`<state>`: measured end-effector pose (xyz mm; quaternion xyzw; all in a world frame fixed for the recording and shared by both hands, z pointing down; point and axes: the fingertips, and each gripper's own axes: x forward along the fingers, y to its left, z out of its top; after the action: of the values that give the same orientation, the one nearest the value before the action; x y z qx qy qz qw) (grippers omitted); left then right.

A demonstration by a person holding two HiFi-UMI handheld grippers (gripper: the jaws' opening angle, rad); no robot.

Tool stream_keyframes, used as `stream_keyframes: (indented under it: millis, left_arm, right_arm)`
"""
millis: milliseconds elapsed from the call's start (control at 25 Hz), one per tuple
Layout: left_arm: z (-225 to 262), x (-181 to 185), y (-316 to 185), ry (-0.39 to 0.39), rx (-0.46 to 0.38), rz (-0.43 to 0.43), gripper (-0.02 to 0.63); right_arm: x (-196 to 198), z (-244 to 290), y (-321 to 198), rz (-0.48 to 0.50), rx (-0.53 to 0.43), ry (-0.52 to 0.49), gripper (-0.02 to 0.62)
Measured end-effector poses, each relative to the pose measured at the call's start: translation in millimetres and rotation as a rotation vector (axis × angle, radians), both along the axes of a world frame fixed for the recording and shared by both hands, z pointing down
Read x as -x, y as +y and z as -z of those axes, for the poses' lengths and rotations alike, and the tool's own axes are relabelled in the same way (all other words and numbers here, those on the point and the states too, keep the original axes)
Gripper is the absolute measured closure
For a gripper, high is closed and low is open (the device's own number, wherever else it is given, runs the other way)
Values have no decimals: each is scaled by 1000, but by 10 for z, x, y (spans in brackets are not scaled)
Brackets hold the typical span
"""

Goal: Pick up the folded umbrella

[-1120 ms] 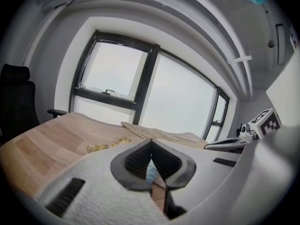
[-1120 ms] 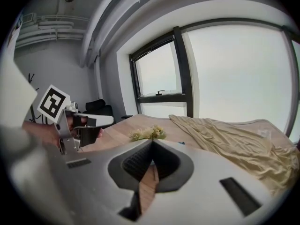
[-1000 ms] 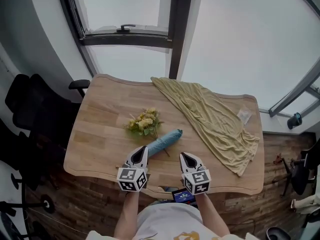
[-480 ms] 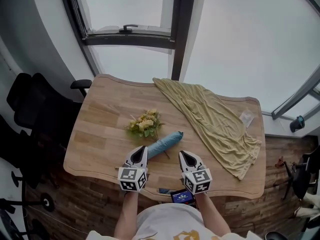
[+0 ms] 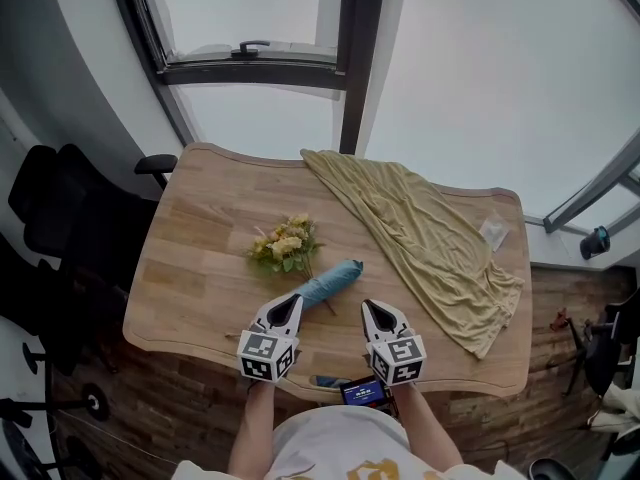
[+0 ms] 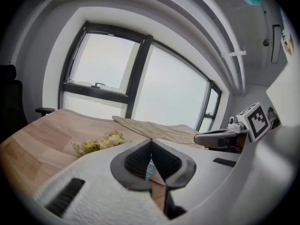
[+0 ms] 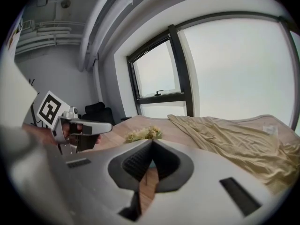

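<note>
Folded umbrella (image 5: 330, 285), just ahead of left tool (image 5: 293, 299), ahead-left of right tool (image 5: 369, 306): likely light, firm, slippery; grip mid-length. Both tools' jaws together, empty.

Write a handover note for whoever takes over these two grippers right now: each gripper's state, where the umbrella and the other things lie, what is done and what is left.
Left gripper: jaws shut, empty, low over the table's near edge.
Right gripper: jaws shut, empty, beside the left one.
Folded blue umbrella: flat on the table, its near end close to the left gripper's tip.
Yellow flowers lie just beyond it; a yellow cloth is spread to the right.
Done: grippers are at the umbrella.
Left: open a gripper, close on the umbrella, lift it.
</note>
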<state>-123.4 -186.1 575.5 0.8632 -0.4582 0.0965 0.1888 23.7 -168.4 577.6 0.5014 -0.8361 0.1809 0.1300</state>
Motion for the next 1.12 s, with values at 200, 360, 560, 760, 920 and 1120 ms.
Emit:
stream_keyframes:
  millis: [200,360,560,760,920,1120]
  left_arm:
    - [-138,-75,-42,-36,37,-43,586]
    - [-240,-112,-131,-78,57,-66,586]
    - [-398,-162,-195,-81,113,-89,586]
    - [-558,-195,-247,-121,151,-123,584]
    - [-723,-250,-267,-142,205,-172,584]
    - [-890,-307,-345,-176,254,-223,499]
  right_arm:
    - [-8,-81,-74,3,17,1,584]
    - [-22,-164,-141,4,37,-1,584]
    - [-62,-313,-209,-2,72,-5,584]
    - [-139,-465,-257,-13,110,-3,584]
    - [-181,-603,-306,-28,145,-10,584]
    - [-188,-772,-367,-33,187,-13,584]
